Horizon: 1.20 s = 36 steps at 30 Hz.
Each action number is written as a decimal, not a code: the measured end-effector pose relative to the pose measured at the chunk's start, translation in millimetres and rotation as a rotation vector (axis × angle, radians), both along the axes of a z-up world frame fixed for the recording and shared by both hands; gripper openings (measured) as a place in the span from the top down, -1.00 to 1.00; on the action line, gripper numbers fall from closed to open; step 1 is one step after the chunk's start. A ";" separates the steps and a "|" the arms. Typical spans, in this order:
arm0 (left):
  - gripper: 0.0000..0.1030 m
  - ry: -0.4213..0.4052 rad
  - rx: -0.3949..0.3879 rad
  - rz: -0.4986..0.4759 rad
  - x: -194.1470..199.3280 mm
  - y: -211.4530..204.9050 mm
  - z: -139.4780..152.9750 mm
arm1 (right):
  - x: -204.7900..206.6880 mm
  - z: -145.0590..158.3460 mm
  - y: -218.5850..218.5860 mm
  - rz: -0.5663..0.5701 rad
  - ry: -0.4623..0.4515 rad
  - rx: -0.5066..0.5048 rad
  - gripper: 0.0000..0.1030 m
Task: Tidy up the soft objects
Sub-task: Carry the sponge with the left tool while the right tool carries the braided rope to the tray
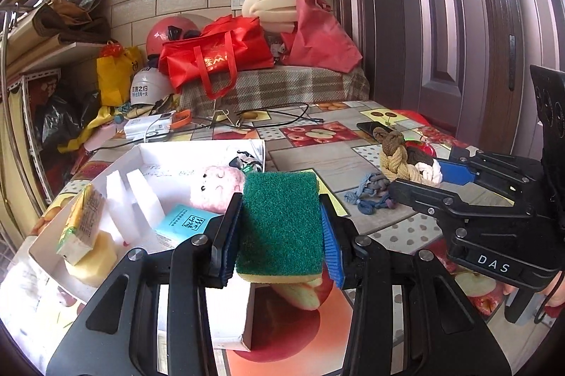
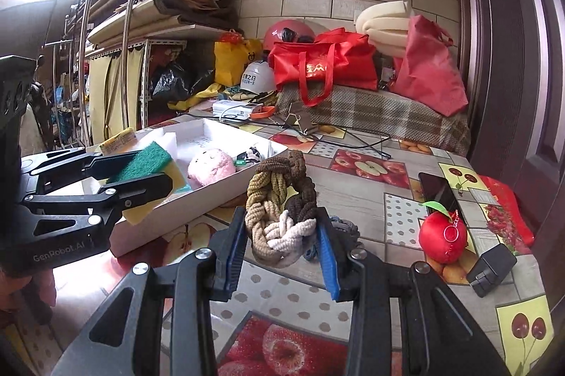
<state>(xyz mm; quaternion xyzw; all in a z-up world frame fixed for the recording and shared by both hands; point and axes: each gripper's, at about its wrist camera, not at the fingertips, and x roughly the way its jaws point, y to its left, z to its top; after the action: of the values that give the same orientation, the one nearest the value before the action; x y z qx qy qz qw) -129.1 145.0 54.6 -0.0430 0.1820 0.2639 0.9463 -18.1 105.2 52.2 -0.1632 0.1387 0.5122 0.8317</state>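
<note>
A: Over the near corner of the box (image 1: 197, 150), what do the left tongs (image 1: 280, 227) hold?

B: A sponge (image 1: 282, 220), clamped by its long sides, green face toward the camera, long axis running away from the tongs, tipped a little.

A: And the right tongs (image 2: 282, 242)?

B: They grip a braided ring (image 2: 280, 203) by its pale lower end. It stands upright above the desk (image 2: 353, 199), its long axis pointing up, brown end on top, just right of the box.
</note>
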 end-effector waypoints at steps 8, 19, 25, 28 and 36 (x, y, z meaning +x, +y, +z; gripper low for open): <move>0.22 0.006 -0.009 0.063 -13.2 25.9 -2.3 | -8.5 -2.2 23.4 0.029 0.076 0.042 0.26; 0.21 0.013 -0.095 0.161 -29.0 71.1 -8.8 | -29.3 -6.5 69.2 0.121 0.088 0.000 0.26; 0.21 0.020 -0.127 0.181 -29.5 82.4 -11.6 | -34.2 -8.4 95.6 0.175 0.112 -0.024 0.26; 0.21 0.021 -0.128 0.212 -33.4 94.5 -11.9 | -33.9 -10.5 110.0 0.228 0.159 -0.050 0.26; 0.21 0.010 -0.213 0.329 -48.2 145.5 -18.1 | -43.5 -27.6 151.4 0.345 0.198 -0.228 0.27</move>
<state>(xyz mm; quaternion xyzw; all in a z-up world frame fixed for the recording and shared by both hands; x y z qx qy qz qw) -177.2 290.5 36.5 -0.1707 0.2041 0.3946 0.8795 -61.7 256.6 24.7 -0.2264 0.2470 0.6413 0.6903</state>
